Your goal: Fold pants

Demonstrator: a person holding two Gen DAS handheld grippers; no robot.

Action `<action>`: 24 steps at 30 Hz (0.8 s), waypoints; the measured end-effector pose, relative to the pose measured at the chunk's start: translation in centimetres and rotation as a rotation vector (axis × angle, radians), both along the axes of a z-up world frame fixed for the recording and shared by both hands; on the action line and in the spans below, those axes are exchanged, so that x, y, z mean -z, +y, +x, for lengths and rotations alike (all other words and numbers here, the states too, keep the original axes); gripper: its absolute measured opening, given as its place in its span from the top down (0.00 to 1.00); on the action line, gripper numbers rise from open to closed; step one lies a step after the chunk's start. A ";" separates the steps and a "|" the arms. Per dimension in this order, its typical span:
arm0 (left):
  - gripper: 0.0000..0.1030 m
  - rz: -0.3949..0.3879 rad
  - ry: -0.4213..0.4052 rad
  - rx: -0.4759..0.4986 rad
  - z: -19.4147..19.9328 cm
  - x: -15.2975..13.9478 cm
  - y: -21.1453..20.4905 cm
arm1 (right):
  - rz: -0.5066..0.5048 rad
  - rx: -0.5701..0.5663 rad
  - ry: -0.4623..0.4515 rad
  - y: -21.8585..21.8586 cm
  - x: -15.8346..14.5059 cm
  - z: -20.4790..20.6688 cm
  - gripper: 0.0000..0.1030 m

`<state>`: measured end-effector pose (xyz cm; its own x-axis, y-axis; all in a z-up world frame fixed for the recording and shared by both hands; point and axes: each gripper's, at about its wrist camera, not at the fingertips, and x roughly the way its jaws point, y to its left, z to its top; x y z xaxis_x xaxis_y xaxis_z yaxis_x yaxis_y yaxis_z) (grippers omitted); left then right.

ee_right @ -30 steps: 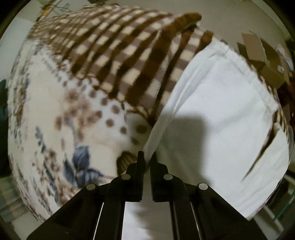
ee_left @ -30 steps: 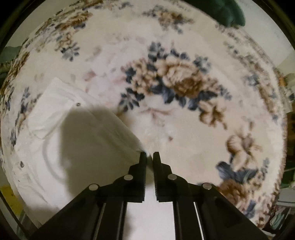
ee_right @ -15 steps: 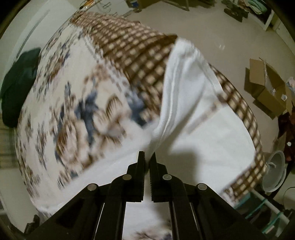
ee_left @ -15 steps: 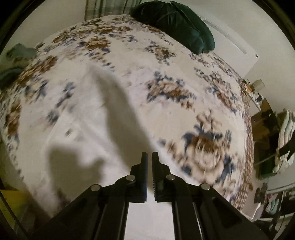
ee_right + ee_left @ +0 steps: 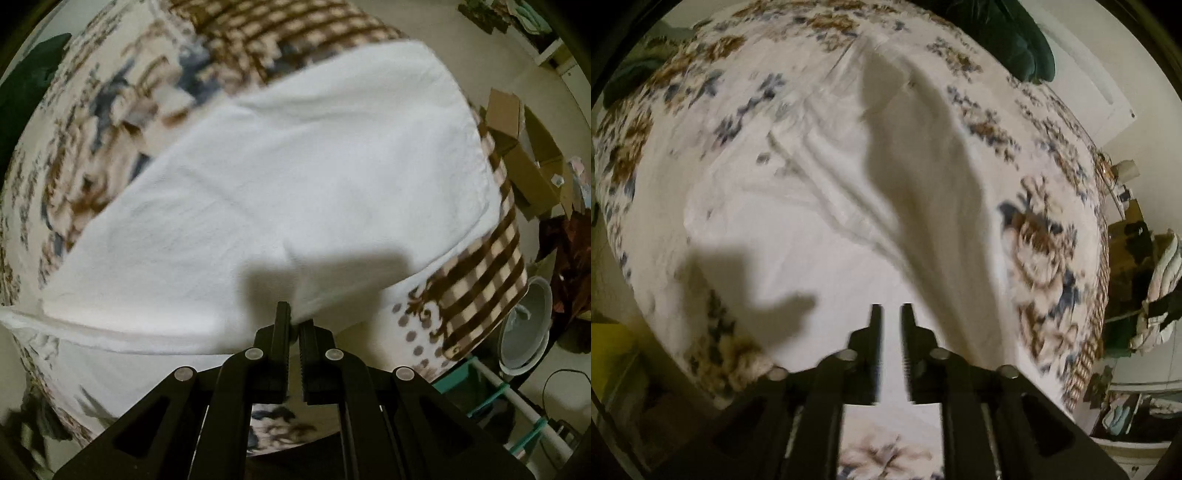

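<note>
While the left gripper [image 5: 891, 314] hovers with jaws slightly parted and empty, the white pants [image 5: 820, 206] lie rumpled across the floral bed [image 5: 1045, 236], one part lifted at right. From the right wrist, the right gripper [image 5: 294, 325] pinches the pants' near edge; soft, light cloth, best taken at hems. No writing is legible

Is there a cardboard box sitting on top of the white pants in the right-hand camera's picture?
No. The cardboard box lies on the floor beyond the bed's edge, while the white pants have nothing resting on them.
</note>
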<state>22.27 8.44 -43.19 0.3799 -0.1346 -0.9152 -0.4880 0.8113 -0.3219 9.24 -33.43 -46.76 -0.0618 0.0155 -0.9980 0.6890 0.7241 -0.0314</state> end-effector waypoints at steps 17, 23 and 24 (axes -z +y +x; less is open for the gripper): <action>0.95 -0.009 0.053 -0.030 11.4 4.3 4.5 | 0.003 0.100 0.024 -1.9 0.3 -1.1 0.96; 0.96 0.068 -0.048 0.023 5.5 1.4 6.6 | -0.013 0.113 -0.084 -2.5 -3.0 -0.5 0.96; 0.96 0.066 -0.038 0.015 4.1 1.4 7.2 | -0.020 0.109 -0.098 -2.7 -3.5 -0.5 0.96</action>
